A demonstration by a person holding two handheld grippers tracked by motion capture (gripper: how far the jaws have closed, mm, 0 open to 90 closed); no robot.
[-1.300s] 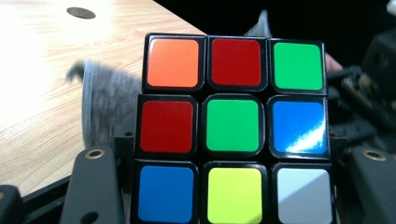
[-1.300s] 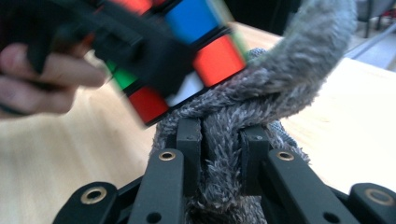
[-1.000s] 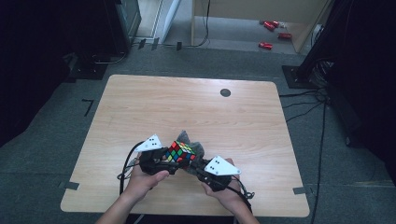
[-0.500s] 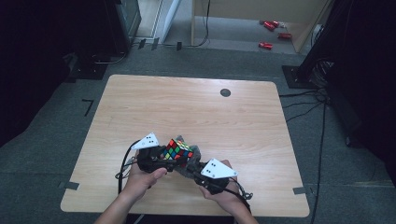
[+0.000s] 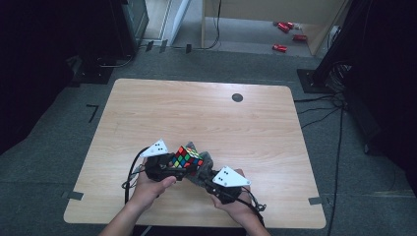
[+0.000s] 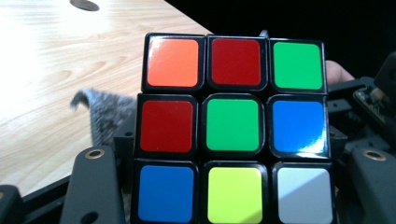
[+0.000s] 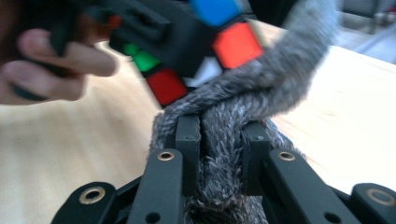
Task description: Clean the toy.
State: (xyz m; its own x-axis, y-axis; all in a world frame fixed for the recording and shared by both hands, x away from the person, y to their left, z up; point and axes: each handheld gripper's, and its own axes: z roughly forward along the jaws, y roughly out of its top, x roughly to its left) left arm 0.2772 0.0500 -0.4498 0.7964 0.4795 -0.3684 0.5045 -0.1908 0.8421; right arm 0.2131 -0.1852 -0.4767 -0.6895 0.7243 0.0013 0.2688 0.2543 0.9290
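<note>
A Rubik's cube (image 5: 188, 157) with mixed colours is held just above the table's near edge, and my left gripper (image 5: 169, 165) is shut on it from the left. In the left gripper view the cube (image 6: 233, 126) shows a full face between the two black jaws. My right gripper (image 5: 209, 176) comes in from the right, shut on a grey fuzzy cloth (image 5: 203, 162) that lies against the cube's right side. In the right gripper view the cloth (image 7: 219, 154) is pinched between the jaws and curls up under the cube (image 7: 187, 51).
The light wooden table (image 5: 206, 118) has a round dark grommet (image 5: 237, 97) near its far edge. Cables (image 5: 132, 172) trail from both grippers off the near side. Red objects (image 5: 285, 29) lie on the floor beyond, with dark equipment (image 5: 359, 64) at the right.
The cube and left gripper have shifted slightly to the left and tilted a little. The cloth in the right gripper has slid along the cube. Both hands stay in the same area.
</note>
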